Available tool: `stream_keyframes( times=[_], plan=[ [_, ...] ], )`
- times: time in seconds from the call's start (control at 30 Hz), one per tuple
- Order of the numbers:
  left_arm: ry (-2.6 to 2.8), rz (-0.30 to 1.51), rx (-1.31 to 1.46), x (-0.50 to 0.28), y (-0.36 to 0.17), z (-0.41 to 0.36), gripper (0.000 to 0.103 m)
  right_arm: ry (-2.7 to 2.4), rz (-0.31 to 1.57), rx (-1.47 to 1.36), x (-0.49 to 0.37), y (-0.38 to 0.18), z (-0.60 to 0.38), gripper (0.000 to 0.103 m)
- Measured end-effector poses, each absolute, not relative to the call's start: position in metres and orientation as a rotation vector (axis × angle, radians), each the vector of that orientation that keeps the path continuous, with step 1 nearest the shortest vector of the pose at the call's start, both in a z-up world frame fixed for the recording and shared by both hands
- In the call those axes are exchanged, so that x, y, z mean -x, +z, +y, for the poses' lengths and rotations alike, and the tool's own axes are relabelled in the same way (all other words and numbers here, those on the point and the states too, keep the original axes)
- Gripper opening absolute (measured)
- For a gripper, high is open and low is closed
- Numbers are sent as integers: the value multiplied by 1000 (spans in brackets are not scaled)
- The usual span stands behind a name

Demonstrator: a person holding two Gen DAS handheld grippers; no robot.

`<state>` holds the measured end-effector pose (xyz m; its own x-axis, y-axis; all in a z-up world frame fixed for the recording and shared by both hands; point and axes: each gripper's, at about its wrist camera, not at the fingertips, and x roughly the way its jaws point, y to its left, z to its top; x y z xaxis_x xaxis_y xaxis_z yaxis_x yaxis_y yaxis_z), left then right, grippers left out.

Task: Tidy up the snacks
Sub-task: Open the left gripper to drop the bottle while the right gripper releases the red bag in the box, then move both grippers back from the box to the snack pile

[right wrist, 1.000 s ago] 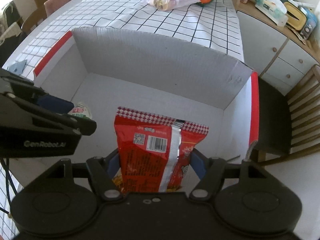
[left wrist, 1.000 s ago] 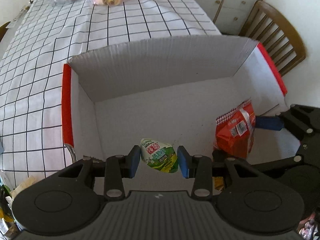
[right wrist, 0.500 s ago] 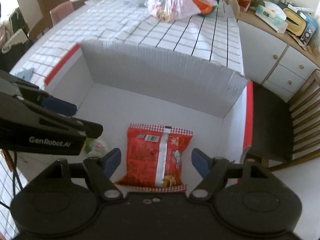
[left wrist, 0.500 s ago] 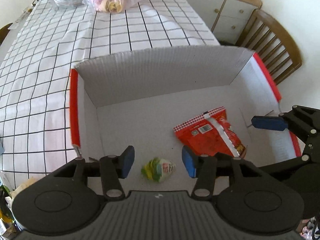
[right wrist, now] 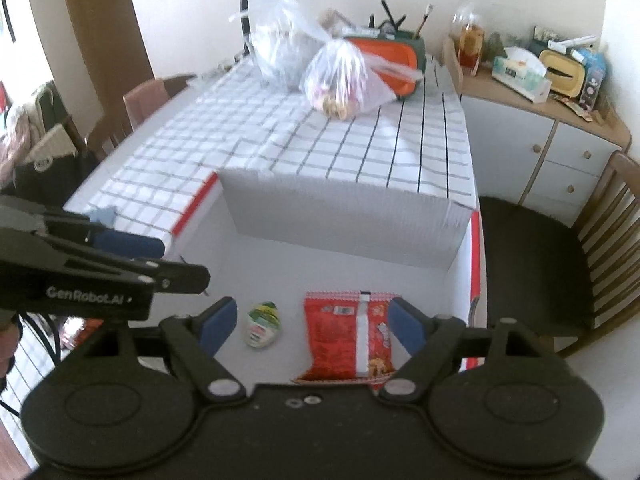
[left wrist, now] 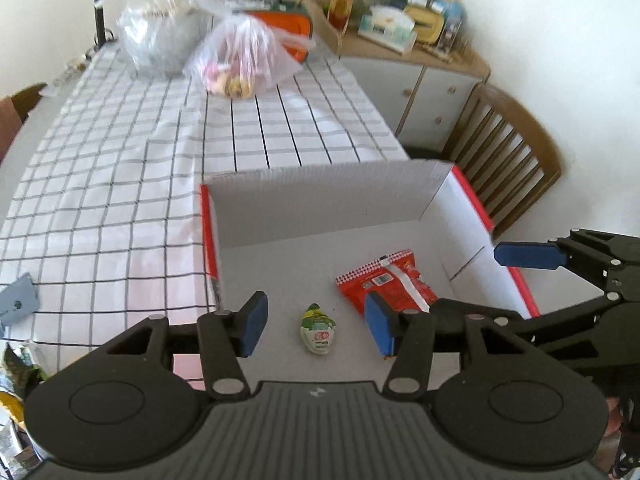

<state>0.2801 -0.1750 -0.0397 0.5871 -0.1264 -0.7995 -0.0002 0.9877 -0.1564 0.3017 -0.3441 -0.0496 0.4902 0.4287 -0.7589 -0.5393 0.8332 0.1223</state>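
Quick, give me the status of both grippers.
Left gripper: jaws open, holding nothing; green snack pack lies in the box below.
Right gripper: jaws open, holding nothing; red snack bag lies below.

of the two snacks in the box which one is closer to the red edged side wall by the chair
The red packet. It lies flat near that wall of the box, while the small green-and-white pouch sits further toward the opposite side.

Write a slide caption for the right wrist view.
Open right gripper above a red snack bag and small green packet lying in the white box.
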Motion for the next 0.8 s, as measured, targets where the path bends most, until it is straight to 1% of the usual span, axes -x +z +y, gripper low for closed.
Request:
stream_keyframes(
  times=[0.27,0.37,0.57,0.63,0.8],
  plan=[
    [-68,833,156,-235,-13,-149,53,617,798,84,-268,-21,-331,88],
    [-55,799,156,-218,-7,-137,57,631,778,58,-256,-15,-322,89],
    [-27,753,170,-187,0,-108,58,659,744,32,-228,-7,-302,93],
    [-13,744,174,-176,0,-97,63,666,744,25,-220,-7,-294,94],
    [20,722,179,-151,-3,-67,71,678,746,16,-205,-12,-274,100]
  ],
)
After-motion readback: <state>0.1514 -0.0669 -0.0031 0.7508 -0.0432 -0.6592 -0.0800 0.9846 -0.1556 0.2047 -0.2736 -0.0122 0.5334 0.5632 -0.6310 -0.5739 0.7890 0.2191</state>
